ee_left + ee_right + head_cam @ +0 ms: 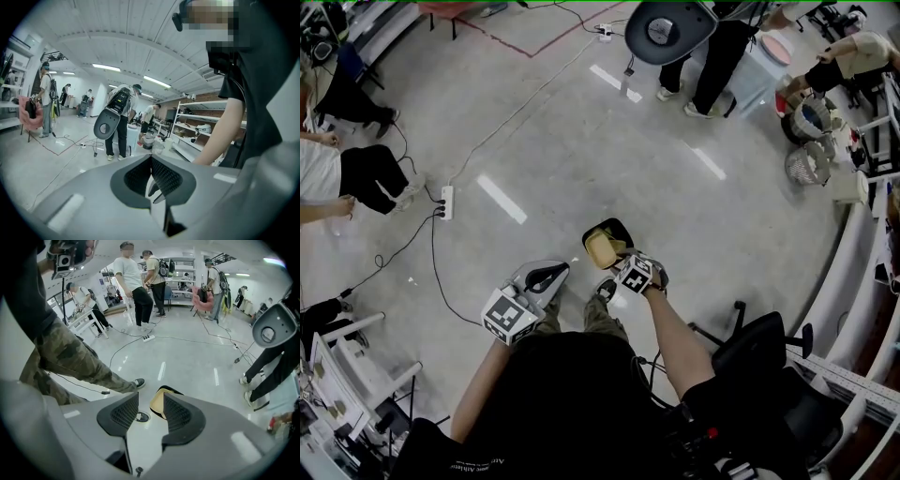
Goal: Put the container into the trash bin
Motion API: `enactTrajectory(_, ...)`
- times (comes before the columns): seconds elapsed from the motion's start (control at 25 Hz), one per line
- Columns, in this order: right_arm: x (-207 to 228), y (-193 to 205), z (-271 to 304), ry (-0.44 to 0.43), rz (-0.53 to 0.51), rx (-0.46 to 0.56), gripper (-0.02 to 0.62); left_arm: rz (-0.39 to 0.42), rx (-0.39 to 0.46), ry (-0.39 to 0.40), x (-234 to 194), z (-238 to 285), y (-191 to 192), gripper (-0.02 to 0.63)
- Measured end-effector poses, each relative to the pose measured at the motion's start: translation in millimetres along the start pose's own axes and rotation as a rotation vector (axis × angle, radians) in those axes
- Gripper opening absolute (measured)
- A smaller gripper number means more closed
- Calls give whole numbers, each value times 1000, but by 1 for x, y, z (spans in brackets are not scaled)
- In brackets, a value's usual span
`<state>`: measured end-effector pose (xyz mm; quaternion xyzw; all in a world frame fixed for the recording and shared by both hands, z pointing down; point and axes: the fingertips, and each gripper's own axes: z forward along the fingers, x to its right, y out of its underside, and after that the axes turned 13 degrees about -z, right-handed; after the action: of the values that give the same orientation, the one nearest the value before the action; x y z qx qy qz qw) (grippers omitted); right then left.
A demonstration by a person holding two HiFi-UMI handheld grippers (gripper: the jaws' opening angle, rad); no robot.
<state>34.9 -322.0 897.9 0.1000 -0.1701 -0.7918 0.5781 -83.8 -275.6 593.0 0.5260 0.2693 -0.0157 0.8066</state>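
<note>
A pale yellow container (600,247) lies inside a small black trash bin (614,228) on the floor just ahead of the person's feet. My right gripper (619,257) hangs over the bin and points steeply down. In the right gripper view its jaws stand wide apart around bare air, and the container (157,404) shows beyond them, clear of both pads, in the bin (170,390). My left gripper (549,276) is held to the left of the bin, level with it. Its pads meet at the tips in the left gripper view (151,158), with nothing between them.
A white power strip (446,197) and cables run over the floor to the left. A black office chair (759,345) stands close at my right, and a grey chair back (670,28) and standing people are farther off. Wire baskets (806,164) sit by shelves at the right.
</note>
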Motion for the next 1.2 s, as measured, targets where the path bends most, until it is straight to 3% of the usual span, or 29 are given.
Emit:
enactTrajectory(0.36,-3,-2,-2,8,20,9,176,1,5,-1,-3,-3,0,3)
enactTrajectory(0.68,17,-13,-26,109,74,68,153,44,18,50,-3,12,-16,3)
enactTrajectory(0.96,70,-44,-108,373,177,262,93,114,37,119,-4,40,-45,3)
enactTrajectory(1.2,103,-87,-234,659,281,560,48,204,92,154,3,63,-76,3)
